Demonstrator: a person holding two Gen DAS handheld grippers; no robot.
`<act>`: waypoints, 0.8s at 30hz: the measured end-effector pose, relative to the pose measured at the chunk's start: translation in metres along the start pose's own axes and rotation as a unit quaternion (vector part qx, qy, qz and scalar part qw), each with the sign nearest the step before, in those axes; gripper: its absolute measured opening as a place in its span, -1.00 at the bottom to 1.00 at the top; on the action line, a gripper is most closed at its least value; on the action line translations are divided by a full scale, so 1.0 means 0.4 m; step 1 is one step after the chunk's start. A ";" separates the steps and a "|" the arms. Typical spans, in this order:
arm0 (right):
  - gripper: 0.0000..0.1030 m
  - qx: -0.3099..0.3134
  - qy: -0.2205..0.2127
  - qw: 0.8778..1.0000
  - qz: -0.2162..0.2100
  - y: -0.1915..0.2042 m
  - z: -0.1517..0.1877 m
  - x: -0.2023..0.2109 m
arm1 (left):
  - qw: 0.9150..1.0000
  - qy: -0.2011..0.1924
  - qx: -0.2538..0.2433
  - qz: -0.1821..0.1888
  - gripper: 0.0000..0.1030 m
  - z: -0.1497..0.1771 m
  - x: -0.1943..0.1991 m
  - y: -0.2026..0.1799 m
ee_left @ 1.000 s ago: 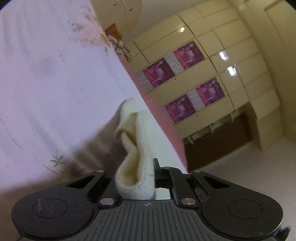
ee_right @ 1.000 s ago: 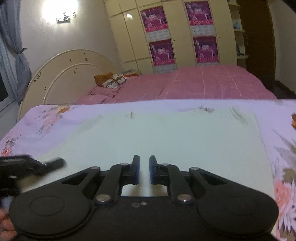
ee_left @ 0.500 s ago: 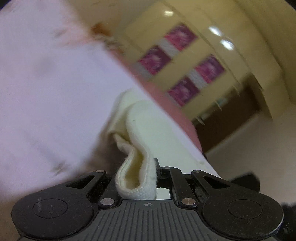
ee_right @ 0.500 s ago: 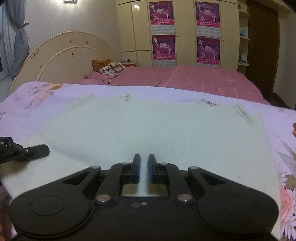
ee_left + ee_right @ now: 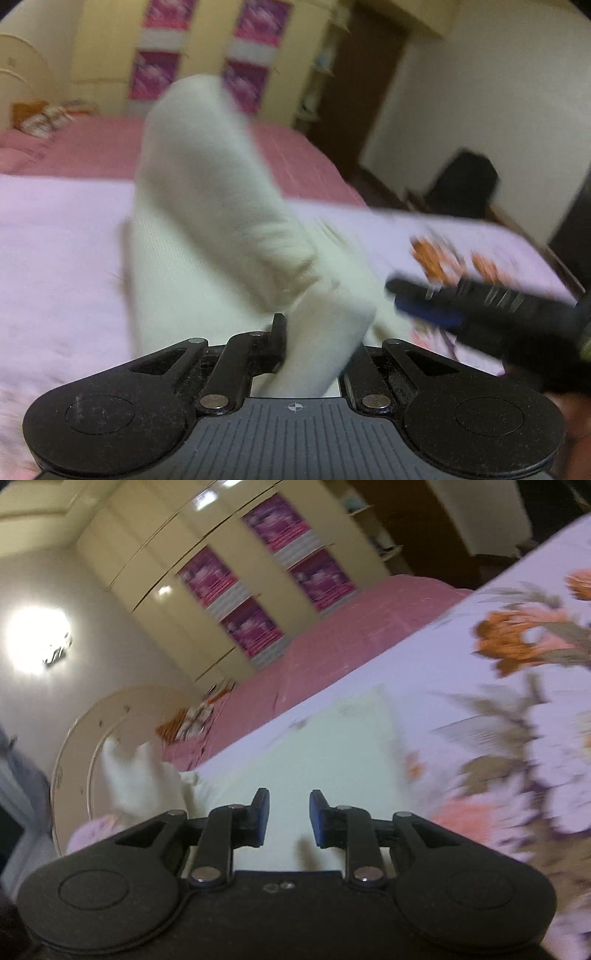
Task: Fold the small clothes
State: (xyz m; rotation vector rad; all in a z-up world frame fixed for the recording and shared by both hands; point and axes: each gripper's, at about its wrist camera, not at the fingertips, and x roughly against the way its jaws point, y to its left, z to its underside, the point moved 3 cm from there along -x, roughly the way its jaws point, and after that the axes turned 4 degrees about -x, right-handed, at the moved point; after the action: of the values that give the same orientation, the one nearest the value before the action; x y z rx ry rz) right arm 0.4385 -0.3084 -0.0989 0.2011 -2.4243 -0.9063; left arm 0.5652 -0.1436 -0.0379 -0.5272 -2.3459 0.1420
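- Between the fingers of the left gripper (image 5: 314, 343) sits a folded corner of one cream knit garment (image 5: 207, 206); the jaws are nearly together, clamped on the cloth.
- From that pinch the garment rises ahead of the gripper in a thick fold, while the rest of it lies flat on the bed (image 5: 55, 240) below and to the gripper's left.
- In the right wrist view the same single garment (image 5: 314, 753) lies spread under and ahead of the right gripper (image 5: 286, 821), with its lifted part standing up at that gripper's far left.
- The right gripper's jaws are opening, a clear gap between the blue pads; nothing is pinched, and the flat cloth shows through the gap.
- Two grippers in all: the right one (image 5: 443, 306) appears in the left wrist view as a dark blurred shape with a blue pad, just to the right of the left gripper, over the flowered sheet (image 5: 517, 701).
- The left gripper points downward over the bed and sits level in its view; the right gripper is rolled, so the room slants across its picture.
- Beyond both grippers lie one pink bedspread (image 5: 332, 657) and a cream wardrobe (image 5: 177, 554) bearing four purple posters (image 5: 247, 627).
- One wall lamp (image 5: 37, 638) glows at the right gripper's upper left.
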 end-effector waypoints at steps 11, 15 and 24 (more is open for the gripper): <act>-0.11 -0.066 0.009 0.997 -0.035 -0.120 -0.029 0.062 | 0.997 -0.057 0.055 -0.020 0.73 -0.076 0.121 0.162; -0.11 -0.045 0.042 0.997 -0.054 -0.075 -0.012 0.017 | 0.993 -0.038 0.097 -0.050 0.73 -0.078 0.106 0.308; -0.15 -0.006 0.107 0.993 -0.039 -0.032 0.014 -0.095 | 0.997 0.005 0.046 -0.066 0.73 -0.009 0.025 0.270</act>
State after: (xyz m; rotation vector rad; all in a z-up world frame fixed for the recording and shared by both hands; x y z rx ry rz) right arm 0.4670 -0.3030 -0.1272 0.3723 -2.2250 -0.8865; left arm 0.5969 -0.0415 -0.0554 -0.3270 -2.3431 0.1834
